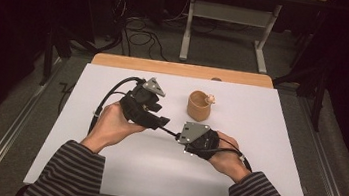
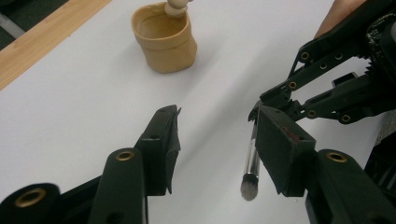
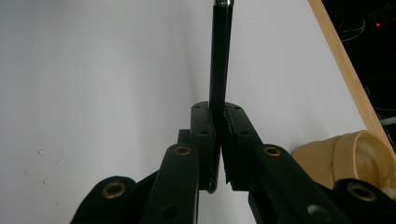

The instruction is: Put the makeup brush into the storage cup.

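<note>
My right tongs [image 3: 217,140] pinch the makeup brush [image 2: 252,158] by its black handle above the tabletop [image 1: 103,170]; my left tongs [image 2: 219,144] stand wide beside it, released for the handover.

Open table [image 1: 103,170] around cup [image 1: 198,106]

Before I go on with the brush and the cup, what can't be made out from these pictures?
- Brush: in the left gripper view a finger of the left gripper covers part of its handle; in the right gripper view its bristle end is cut off by the top edge.
- Cup: the small pale thing at its rim is too small to identify in the high view and cut off in the left gripper view.
- Right gripper: the plate hides its fingertips in the high view.
</note>
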`<state>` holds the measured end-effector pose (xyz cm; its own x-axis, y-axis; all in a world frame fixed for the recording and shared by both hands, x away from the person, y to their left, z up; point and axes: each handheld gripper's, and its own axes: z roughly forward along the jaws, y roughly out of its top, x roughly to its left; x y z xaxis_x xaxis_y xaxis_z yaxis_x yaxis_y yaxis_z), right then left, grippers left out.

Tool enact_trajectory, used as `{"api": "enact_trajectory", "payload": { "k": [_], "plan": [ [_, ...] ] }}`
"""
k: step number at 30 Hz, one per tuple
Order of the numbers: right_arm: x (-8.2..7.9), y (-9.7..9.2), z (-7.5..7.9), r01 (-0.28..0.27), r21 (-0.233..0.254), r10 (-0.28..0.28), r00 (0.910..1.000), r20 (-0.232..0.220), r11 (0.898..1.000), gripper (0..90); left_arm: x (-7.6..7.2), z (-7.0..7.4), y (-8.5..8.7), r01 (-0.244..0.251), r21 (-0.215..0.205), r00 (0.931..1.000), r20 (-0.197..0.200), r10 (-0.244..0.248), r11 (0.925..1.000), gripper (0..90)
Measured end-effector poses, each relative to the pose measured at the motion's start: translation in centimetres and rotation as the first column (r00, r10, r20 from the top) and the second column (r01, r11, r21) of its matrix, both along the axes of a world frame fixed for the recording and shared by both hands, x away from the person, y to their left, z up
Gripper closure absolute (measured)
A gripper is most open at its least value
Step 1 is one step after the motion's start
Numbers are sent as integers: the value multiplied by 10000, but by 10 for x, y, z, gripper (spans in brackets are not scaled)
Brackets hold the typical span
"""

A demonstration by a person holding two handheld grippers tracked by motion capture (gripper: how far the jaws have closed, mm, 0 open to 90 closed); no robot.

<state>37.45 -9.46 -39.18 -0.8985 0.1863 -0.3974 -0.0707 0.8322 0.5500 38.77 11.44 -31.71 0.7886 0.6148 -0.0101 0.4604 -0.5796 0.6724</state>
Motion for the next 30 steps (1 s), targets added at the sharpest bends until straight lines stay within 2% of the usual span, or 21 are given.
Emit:
{"api": "enact_trajectory", "payload": {
  "k": [8, 15, 20, 25, 30],
  "plan": [
    [-1, -5, -2, 113, 55, -112, 9998, -148, 9999, 857, 0, 1, 12, -505, -229, 9985, 221, 510, 9985, 480],
    [1, -13, 2, 221, 417, -209, 9993, -294, 9989, 857, -1, -6, 21, -926, -469, 9948, 389, 945, 9946, 482],
    [2, -19, 5, 377, 694, -346, 9984, -455, 9969, 857, -4, -8, 28, -1146, -732, 9905, 680, 1196, 9907, 497],
    [2, -23, 7, 493, 899, -448, 9977, -510, 9947, 857, -6, -11, 33, -1335, -931, 9873, 739, 1406, 9867, 506],
    [2, -26, 10, 562, 1108, -506, 9973, -530, 9923, 857, -7, -14, 38, -1455, -896, 9852, 782, 1526, 9853, 511]
  ]
}}
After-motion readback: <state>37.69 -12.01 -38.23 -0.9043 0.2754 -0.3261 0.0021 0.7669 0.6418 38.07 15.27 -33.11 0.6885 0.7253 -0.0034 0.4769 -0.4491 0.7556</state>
